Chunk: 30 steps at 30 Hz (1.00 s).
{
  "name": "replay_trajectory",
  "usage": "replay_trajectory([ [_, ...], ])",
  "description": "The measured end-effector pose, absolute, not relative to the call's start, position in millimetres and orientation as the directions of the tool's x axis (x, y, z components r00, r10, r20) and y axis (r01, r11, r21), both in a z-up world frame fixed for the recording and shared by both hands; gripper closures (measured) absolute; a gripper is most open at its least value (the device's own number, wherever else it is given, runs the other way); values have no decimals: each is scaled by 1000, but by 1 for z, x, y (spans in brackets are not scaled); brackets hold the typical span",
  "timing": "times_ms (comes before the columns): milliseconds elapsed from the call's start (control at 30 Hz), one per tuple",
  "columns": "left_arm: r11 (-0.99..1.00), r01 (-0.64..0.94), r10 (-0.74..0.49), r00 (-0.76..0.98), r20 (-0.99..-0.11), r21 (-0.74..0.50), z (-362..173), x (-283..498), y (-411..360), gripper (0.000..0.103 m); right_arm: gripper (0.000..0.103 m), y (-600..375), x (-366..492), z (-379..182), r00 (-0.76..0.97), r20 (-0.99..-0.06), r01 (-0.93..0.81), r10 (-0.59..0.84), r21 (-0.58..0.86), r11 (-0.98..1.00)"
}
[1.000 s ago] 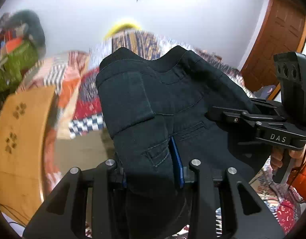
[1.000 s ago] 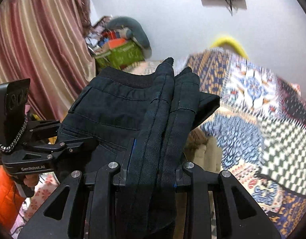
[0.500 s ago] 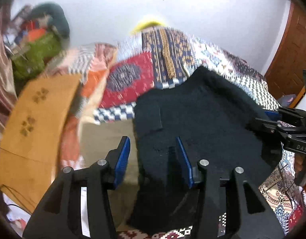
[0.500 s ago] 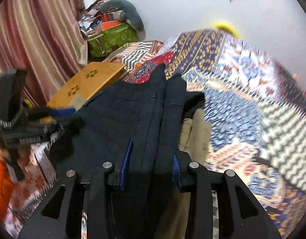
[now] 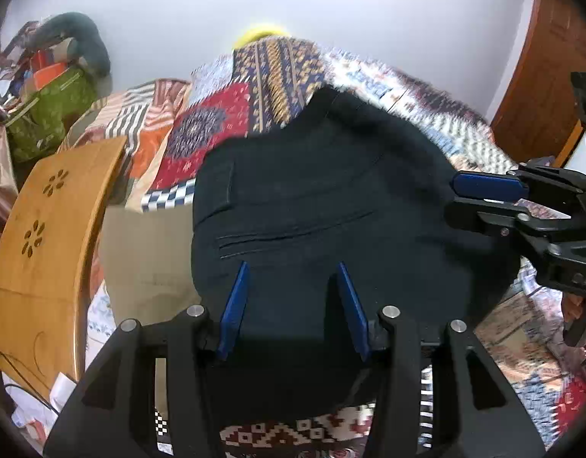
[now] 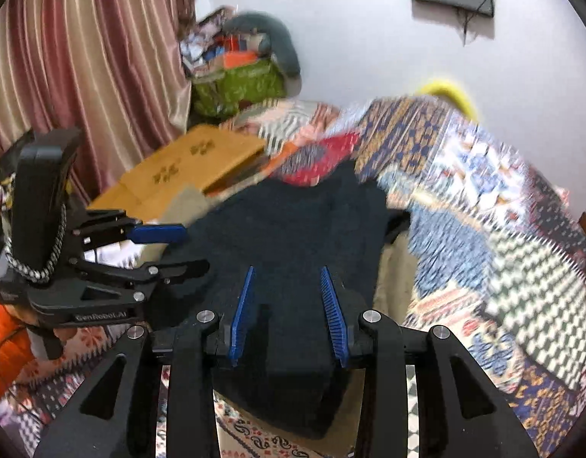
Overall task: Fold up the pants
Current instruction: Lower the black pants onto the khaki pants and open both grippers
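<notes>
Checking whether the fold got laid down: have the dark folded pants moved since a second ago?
Yes. The dark folded pants have dropped out of both tools and now lie flat on the patterned bedspread, beside the wooden lap table, instead of rising in front of the white wall.

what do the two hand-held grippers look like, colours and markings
Both are matte black frames with silver bolt heads and blue ribbed finger pads. The left hand-held gripper has a black upright block wrapped by a black-and-white braided cord, with white lettering on its body. The right hand-held gripper shows pale lettering too blurred to read. An orange sleeve shows.
</notes>
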State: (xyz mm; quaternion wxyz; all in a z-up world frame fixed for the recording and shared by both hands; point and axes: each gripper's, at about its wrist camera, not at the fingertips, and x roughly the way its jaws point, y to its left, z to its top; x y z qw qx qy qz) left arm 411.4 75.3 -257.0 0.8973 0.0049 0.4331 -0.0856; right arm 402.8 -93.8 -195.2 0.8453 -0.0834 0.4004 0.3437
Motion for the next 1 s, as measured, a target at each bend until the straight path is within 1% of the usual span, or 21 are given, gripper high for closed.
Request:
replay_trajectory([
  [67, 986, 158, -134, 607, -783, -47, -266, 411, 76, 56, 70, -99, 411, -215, 426, -754, -627, 500, 153, 764],
  [133, 985, 166, -138, 605, -784, -46, -270, 409, 75, 56, 70, -105, 414, -221, 414, -751, -615, 514, 186, 766],
  [233, 987, 160, -118, 611, -783, -24, -262, 406, 73, 55, 71, -107, 412, -214, 411, -750, -605, 519, 202, 770],
  [367, 989, 141, -130, 646, -752, -50, -232, 392, 75, 55, 70, -109, 400, -189, 432, -737, -608, 519, 187, 772],
  [600, 992, 113, -118, 782, -612, -47, -144, 334, 66, 55, 70, -131, 362, -126, 515, -638, -604, 573, 205, 770],
  [700, 993, 113, -112, 832, -543, -32, -108, 299, 57, 55, 70, -140, 335, -94, 562, -579, -614, 591, 186, 767],
  [800, 994, 103, -101, 875, -474, -22, -76, 261, 48, 50, 70, -147, 306, -61, 611, -516, -625, 600, 151, 766],
  [867, 997, 83, -80, 904, -421, -10, -56, 234, 42, 50, 67, -154, 281, -38, 640, -466, -630, 611, 138, 764],
  [1000, 997, 76, -65, 941, -332, 20, -24, 185, 30, 49, 67, -166, 241, -8, 673, -390, -636, 628, 128, 761],
])
